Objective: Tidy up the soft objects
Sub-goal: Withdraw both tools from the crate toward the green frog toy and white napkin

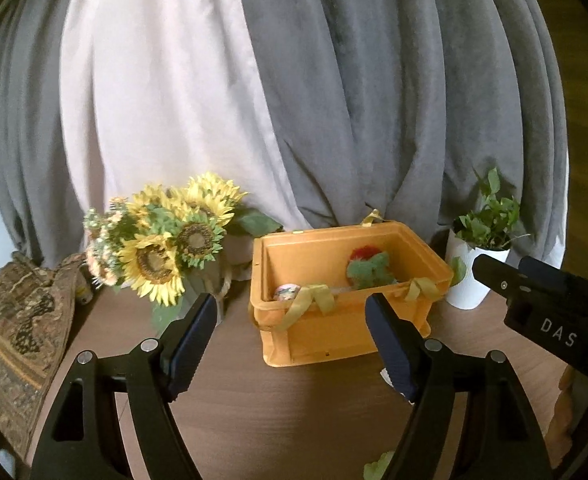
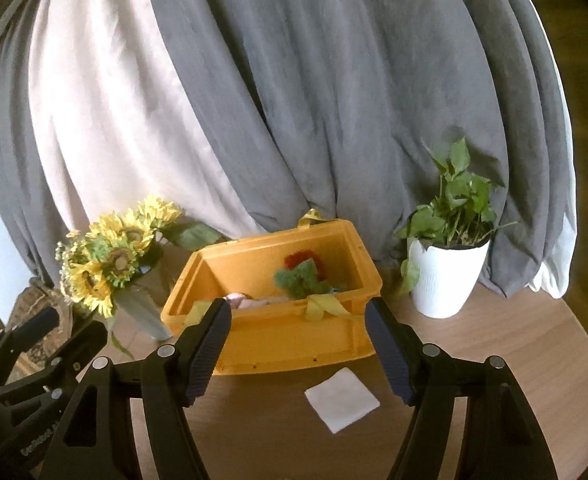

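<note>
Since the white cloth (image 2: 341, 404) between the right gripper's (image 2: 297, 348) spread, empty fingers looks thin and limp, pinch one raised edge

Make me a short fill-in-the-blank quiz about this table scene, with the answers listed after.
1. The green and red plush toy lies inside the ____ bin.
2. The flat white cloth square lies on the table, ____ the bin.
3. The potted plant stands in a ____ pot.
4. Both the left gripper and right gripper are ____.

Answers: orange; outside; white; open
</note>
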A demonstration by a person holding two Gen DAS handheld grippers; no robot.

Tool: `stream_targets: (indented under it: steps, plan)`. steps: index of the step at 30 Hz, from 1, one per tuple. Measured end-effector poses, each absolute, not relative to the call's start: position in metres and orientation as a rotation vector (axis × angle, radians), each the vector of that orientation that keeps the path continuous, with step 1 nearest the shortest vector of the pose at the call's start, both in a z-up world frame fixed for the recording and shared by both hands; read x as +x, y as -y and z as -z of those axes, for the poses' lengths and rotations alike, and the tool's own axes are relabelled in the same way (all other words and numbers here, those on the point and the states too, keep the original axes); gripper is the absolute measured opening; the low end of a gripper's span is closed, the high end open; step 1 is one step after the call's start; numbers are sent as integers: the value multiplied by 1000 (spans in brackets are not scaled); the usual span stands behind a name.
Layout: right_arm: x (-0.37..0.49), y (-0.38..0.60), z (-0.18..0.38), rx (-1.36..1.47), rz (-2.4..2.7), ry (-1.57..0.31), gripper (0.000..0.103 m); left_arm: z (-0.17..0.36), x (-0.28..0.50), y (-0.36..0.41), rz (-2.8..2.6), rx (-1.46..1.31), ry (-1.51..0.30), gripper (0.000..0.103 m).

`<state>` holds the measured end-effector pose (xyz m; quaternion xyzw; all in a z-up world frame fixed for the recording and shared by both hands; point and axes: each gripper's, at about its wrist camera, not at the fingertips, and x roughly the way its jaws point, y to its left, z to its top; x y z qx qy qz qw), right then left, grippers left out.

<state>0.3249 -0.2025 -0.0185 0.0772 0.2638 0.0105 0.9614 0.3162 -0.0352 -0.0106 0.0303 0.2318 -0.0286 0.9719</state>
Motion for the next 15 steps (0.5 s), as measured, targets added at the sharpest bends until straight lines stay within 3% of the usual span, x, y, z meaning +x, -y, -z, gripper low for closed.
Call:
stream_targets:
  steps: [15]
  plan:
    - [311,249,18,69,-257,-562,71,20,257,95,-191,-32,-500,78]
